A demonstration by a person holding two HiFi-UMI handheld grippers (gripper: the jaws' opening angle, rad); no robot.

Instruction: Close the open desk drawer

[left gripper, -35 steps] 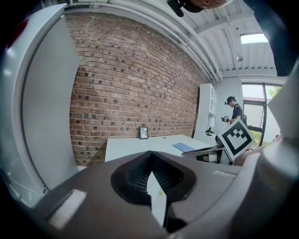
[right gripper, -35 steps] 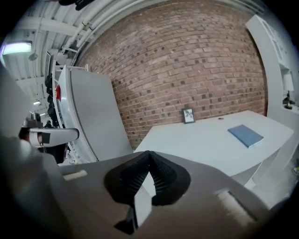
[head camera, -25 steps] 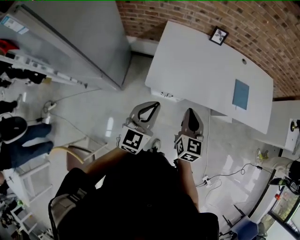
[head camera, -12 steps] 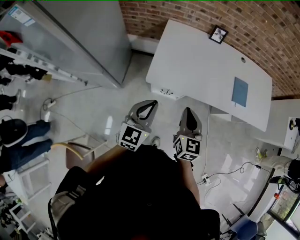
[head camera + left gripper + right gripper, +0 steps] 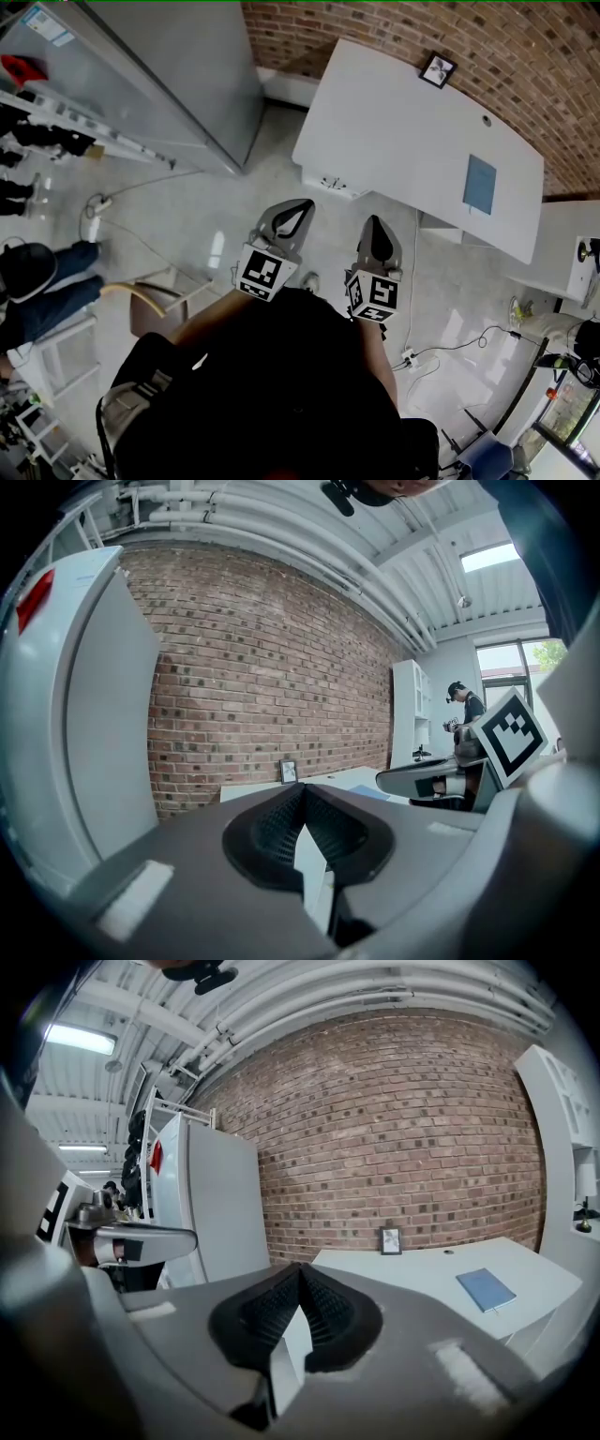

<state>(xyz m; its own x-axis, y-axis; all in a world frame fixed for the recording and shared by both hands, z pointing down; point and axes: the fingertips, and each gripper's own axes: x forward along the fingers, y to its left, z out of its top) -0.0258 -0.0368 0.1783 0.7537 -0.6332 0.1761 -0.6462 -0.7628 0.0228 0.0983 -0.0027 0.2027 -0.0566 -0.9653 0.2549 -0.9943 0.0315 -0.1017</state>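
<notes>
Left gripper (image 5: 302, 204): jaws pressed together, nothing between. Right gripper (image 5: 375, 223): jaws likewise together, empty. Open drawer (image 5: 330, 184) juts from near edge of white desk (image 5: 403, 122), ahead of both fingertips, roughly between them, clear of both. Blue notebook (image 5: 481, 185) on desk, well beyond right fingertips.

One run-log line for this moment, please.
stage: before contact | left gripper: shut, empty | right gripper: shut, empty | desk: ahead, untouched by both

We hold our left gripper (image 5: 299, 207) toward one o'clock and our right gripper (image 5: 376, 223) toward twelve. Both pairs of jaws are pressed together.
</notes>
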